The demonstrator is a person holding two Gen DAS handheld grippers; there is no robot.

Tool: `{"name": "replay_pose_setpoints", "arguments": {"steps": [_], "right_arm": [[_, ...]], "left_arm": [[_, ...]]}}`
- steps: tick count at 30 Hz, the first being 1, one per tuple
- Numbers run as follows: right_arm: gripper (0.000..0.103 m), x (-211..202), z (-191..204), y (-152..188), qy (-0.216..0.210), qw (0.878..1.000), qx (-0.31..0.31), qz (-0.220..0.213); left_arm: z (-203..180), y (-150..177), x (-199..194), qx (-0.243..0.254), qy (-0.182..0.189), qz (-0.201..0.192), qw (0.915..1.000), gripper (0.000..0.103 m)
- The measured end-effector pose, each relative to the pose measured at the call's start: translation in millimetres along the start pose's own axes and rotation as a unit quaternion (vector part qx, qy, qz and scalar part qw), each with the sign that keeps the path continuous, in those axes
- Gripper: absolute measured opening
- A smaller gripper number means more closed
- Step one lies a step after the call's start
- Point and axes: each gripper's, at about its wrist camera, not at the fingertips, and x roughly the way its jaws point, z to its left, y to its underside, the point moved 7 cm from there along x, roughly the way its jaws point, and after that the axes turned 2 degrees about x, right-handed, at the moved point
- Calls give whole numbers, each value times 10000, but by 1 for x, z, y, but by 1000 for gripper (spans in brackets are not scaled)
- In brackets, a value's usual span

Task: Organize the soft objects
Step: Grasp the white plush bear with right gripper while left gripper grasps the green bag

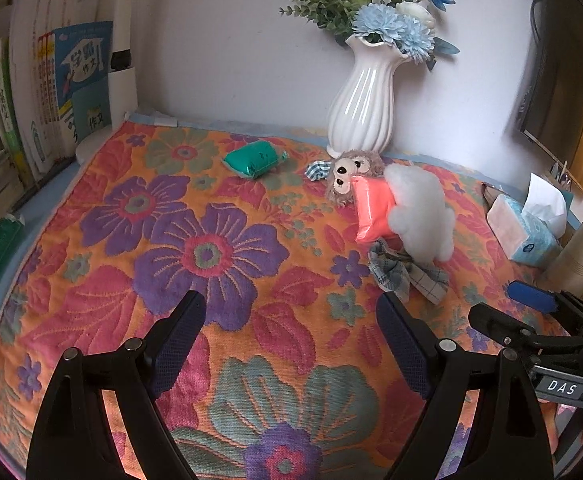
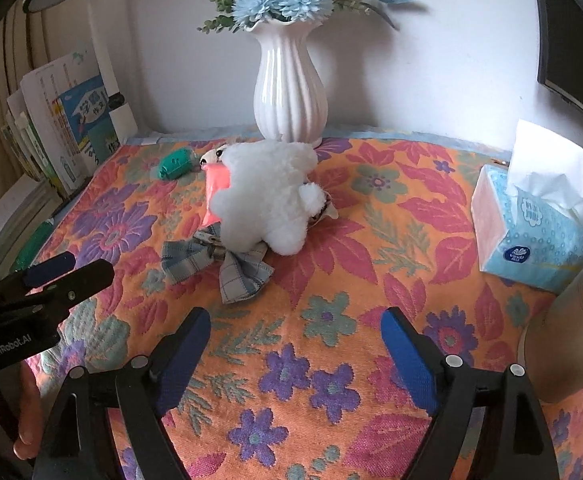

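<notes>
Both tools hover low over the bench, which is covered by a thick orange woven cloth with big purple and red flowers (image 1: pixel 219 248). The left tool (image 1: pixel 291 344) has its dark blue padded fingers spread wide, nothing between them, nothing touched; only the cloth shows in the gap. The right tool (image 2: pixel 295 352) is just as wide open and just as empty, its pads clear of every object.

Ahead of them, the soft things sit bunched near the back of the cloth. A fluffy white plush toy (image 2: pixel 267 200) lies on top of a coral-pink plastic-wrapped soft pack (image 1: pixel 371 212), which leans against a small brown plush animal with big eyes (image 1: pixel 351 172). Just in front of the white plush, touching its lower edge, lies a blue-grey checked fabric bow (image 2: pixel 231 264). A green plastic-wrapped soft pack (image 1: pixel 253 159) rests apart from the pile, off to its left.

Behind the pile stands a ribbed white ceramic vase with blue and white flowers (image 2: pixel 289 96). At the right edge sits a light blue tissue box (image 2: pixel 531 232); upright books (image 1: pixel 63 88) line the left side.
</notes>
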Motion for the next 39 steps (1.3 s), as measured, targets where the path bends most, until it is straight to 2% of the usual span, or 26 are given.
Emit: {"name": "replay_pose_setpoints", "arguments": {"steps": [4, 8, 11, 14, 17, 21, 26, 27, 28, 29, 30, 32, 35, 38, 39], "right_arm": [[86, -3, -2, -2, -11, 10000, 59, -40], [86, -6, 1, -10, -444, 9962, 351, 665], [86, -4, 7, -36, -510, 9933, 321, 987], [86, 11, 13, -60, -447, 9949, 287, 859], [86, 30, 17, -75, -393, 9972, 253, 579], [86, 54, 21, -81, -404, 9986, 120, 312], [86, 74, 14, -77, -409, 9986, 216, 239], [86, 77, 12, -75, -417, 9984, 285, 270], [83, 79, 8, -74, -385, 9981, 354, 320], [71, 77, 6, -75, -367, 9983, 388, 244], [66, 74, 5, -76, -392, 9983, 397, 177], [59, 69, 5, -78, -442, 9982, 400, 13], [53, 54, 3, -85, -567, 9969, 429, -337], [37, 35, 2, -90, -785, 9941, 599, -439], [37, 28, 2, -92, -850, 9932, 651, -465]], "left_arm": [[1, 0, 1, -38, -4, 75, 10000, 86], [2, -8, -1, -15, 108, 551, 9984, 86], [8, -37, -2, 211, -69, 730, 9971, 86], [16, -74, 15, 173, 141, 576, 9981, 86], [23, -94, 50, 228, 145, 475, 9985, 86], [30, -104, 99, 278, 136, 528, 9981, 86], [28, -110, 123, 199, 240, 482, 9984, 85], [26, -109, 127, 258, 219, 489, 9982, 77], [24, -107, 130, 325, 167, 524, 9980, 58], [22, -105, 134, 386, 138, 599, 9974, 44], [20, -102, 137, 429, 181, 686, 9966, 26], [18, -101, 138, 472, 142, 654, 9966, 22], [15, -105, 118, 478, 175, 237, 9984, 21], [12, -102, 92, 333, 289, 99, 9990, 21], [9, -100, 81, 360, 314, 46, 9988, 21]]}}
